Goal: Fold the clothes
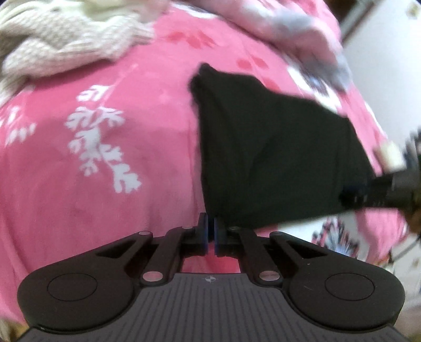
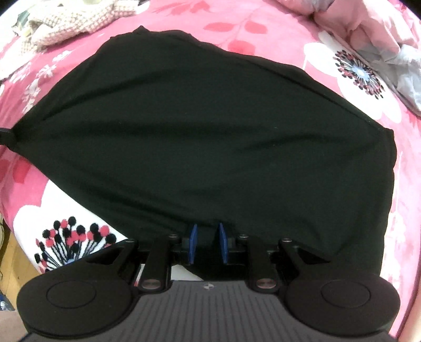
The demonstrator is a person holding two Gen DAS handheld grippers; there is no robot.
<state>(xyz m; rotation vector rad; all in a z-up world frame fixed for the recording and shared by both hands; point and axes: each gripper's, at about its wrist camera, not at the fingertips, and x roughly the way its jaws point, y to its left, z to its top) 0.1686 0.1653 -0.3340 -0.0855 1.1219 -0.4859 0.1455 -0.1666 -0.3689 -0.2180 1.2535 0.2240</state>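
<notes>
A black garment (image 2: 200, 136) lies spread over a pink flowered bedsheet (image 2: 263, 21) and is held taut between both grippers. My left gripper (image 1: 210, 229) is shut on the garment's near corner; the black cloth (image 1: 268, 147) stretches away to the right. My right gripper (image 2: 208, 236) grips the garment's near edge, the blue pads (image 2: 194, 236) a little apart with cloth bunched between them. In the left wrist view the right gripper (image 1: 368, 197) shows at the far right, on the cloth's other corner. The left gripper shows at the left edge of the right wrist view (image 2: 5, 135).
A beige knitted garment (image 1: 60, 44) lies crumpled at the far left of the bed, also in the right wrist view (image 2: 71, 21). A pink and grey quilt (image 2: 373, 31) is bunched at the far right. The bed's edge and floor (image 2: 10, 252) lie at the lower left.
</notes>
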